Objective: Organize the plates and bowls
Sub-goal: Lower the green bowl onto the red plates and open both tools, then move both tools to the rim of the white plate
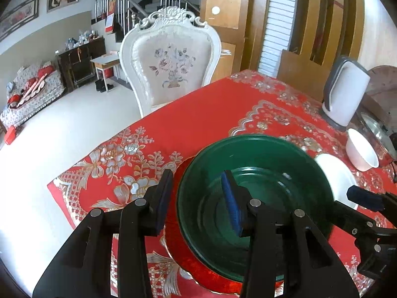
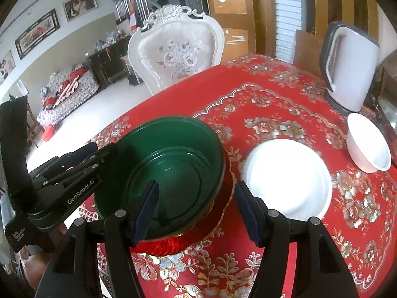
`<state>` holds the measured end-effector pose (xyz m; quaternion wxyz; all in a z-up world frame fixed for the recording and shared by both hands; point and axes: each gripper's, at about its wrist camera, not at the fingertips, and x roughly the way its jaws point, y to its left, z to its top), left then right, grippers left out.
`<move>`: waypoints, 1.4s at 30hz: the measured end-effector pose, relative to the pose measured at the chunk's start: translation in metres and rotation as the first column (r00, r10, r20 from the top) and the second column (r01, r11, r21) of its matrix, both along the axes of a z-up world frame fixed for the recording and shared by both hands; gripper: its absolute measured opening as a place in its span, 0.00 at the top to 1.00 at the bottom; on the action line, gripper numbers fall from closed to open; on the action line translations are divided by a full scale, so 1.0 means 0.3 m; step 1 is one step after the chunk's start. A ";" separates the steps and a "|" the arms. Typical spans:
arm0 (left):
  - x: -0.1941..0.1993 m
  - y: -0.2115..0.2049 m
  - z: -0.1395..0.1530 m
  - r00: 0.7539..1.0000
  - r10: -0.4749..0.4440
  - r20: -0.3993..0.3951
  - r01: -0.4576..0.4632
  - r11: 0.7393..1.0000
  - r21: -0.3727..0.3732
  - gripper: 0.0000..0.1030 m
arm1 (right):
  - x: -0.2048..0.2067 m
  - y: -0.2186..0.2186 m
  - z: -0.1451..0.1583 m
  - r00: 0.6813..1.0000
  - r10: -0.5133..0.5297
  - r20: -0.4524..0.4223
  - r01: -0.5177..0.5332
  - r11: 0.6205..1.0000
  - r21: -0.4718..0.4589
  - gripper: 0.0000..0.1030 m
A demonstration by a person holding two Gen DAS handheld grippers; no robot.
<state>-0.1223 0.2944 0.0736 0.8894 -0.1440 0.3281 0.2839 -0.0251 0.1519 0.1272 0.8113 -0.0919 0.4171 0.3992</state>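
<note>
While upright, green bowl [image 2: 171, 168] mouth up, tongs [image 1: 198, 198] straddling rim

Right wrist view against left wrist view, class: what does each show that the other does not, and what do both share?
Only the right wrist view shows the whole white plate, the red plate's rim clearly, and the left claw's "GenRobot.AI" lettering.

Only the left wrist view shows the left claw straddling the green bowl's rim, open.

Both share the green bowl, white bowl, white kettle, ornate chair and red tablecloth.
</note>
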 end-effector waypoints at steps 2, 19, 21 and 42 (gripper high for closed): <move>0.002 -0.023 0.019 1.000 -0.012 0.011 0.012 1.000 0.012 0.61 | 0.003 -0.026 0.004 1.000 -0.014 -0.009 0.014 1.000 0.018 0.38; 0.092 -0.287 0.077 0.981 -0.192 0.034 0.190 0.980 0.057 0.43 | 0.067 -0.374 0.017 0.975 -0.212 -0.064 0.218 0.970 0.103 0.36; 0.107 -0.323 0.075 0.975 -0.219 0.031 0.217 0.975 0.046 0.43 | 0.075 -0.426 0.015 0.968 -0.239 -0.073 0.246 0.963 0.108 0.36; 0.261 -0.683 0.022 0.902 -0.430 -0.044 0.431 0.903 0.008 0.43 | 0.105 -0.921 -0.037 0.863 -0.482 -0.151 0.500 0.857 0.121 0.36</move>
